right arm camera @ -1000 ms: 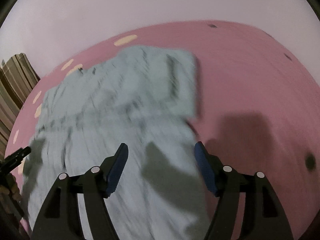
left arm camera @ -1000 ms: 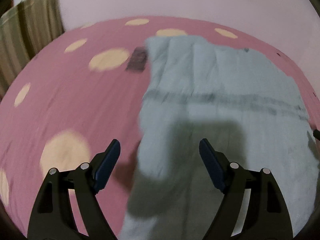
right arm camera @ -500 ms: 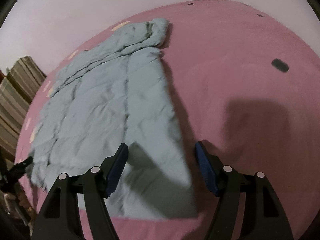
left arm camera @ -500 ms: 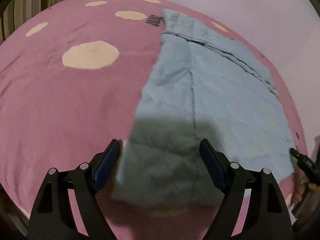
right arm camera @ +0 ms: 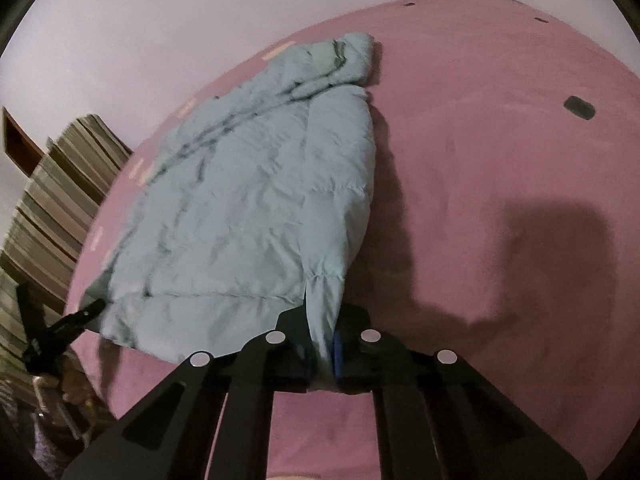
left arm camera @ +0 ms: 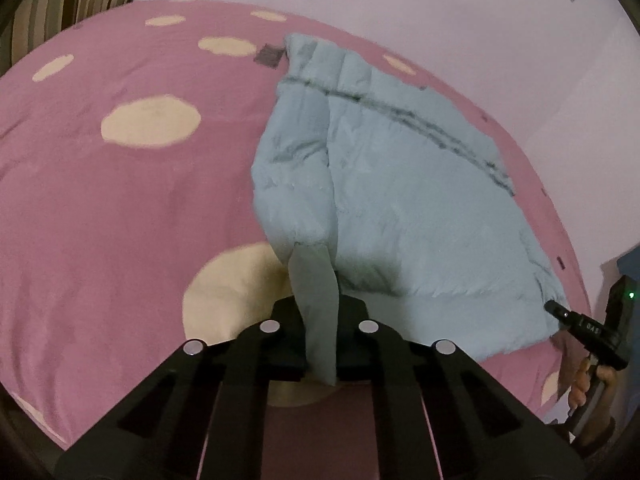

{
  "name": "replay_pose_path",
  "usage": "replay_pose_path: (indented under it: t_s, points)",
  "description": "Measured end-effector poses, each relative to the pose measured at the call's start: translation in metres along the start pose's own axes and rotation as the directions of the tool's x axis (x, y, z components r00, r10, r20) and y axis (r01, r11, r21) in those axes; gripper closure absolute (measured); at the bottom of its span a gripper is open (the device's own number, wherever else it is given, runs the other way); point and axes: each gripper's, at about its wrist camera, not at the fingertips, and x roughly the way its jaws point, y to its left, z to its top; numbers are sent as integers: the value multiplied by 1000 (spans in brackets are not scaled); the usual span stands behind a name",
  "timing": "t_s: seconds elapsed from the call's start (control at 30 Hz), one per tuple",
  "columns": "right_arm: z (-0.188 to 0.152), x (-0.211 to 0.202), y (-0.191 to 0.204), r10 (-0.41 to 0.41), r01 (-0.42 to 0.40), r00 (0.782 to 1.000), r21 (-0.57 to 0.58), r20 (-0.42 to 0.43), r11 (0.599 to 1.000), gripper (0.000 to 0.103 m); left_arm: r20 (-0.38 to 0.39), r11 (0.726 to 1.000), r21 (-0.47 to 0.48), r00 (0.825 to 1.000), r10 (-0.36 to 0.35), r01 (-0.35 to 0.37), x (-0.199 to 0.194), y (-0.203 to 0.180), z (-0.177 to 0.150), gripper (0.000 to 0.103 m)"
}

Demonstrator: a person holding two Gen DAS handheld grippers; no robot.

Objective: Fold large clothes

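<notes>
A pale blue puffer jacket (left arm camera: 400,200) lies spread on a pink bed cover (left arm camera: 120,200), hood end far from me. My left gripper (left arm camera: 318,344) is shut on the jacket's near left hem corner, cloth pinched between the jaws. My right gripper (right arm camera: 322,352) is shut on the near right hem corner of the jacket (right arm camera: 248,208). Each gripper shows in the other's view: the right one (left arm camera: 580,328) at the right edge, the left one (right arm camera: 64,324) at the left edge.
The pink cover (right arm camera: 500,160) has cream spots (left arm camera: 150,122) on the left side. A small dark patch (left arm camera: 269,55) lies near the hood, another (right arm camera: 579,107) at right. A striped curtain (right arm camera: 60,200) hangs left, a pale wall behind.
Both grippers were open above the jacket's near hem. Now both have closed on the hem corners, and the hem is lifted slightly off the bed.
</notes>
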Motion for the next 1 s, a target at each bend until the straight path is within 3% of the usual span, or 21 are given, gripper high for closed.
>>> replay_pose_path:
  t_s: [0.2, 0.37, 0.6, 0.73, 1.0]
  points:
    - [34, -21, 2, 124, -127, 990, 49, 64, 991, 97, 98, 999, 10, 994, -39, 38, -26, -13, 46, 98]
    - [86, -17, 1, 182, -191, 976, 72, 116, 979, 97, 157, 999, 34, 987, -34, 29, -19, -28, 101, 98]
    - [165, 18, 2, 207, -227, 965, 123, 159, 966, 98, 172, 1000, -11, 985, 2, 0, 36, -26, 186, 98]
    - [213, 56, 3, 181, -205, 970, 147, 163, 968, 98, 160, 999, -30, 986, 40, -36, 79, -24, 229, 98]
    - [247, 142, -14, 116, -125, 992, 205, 57, 971, 97, 63, 990, 18, 989, 136, -137, 163, -20, 256, 98]
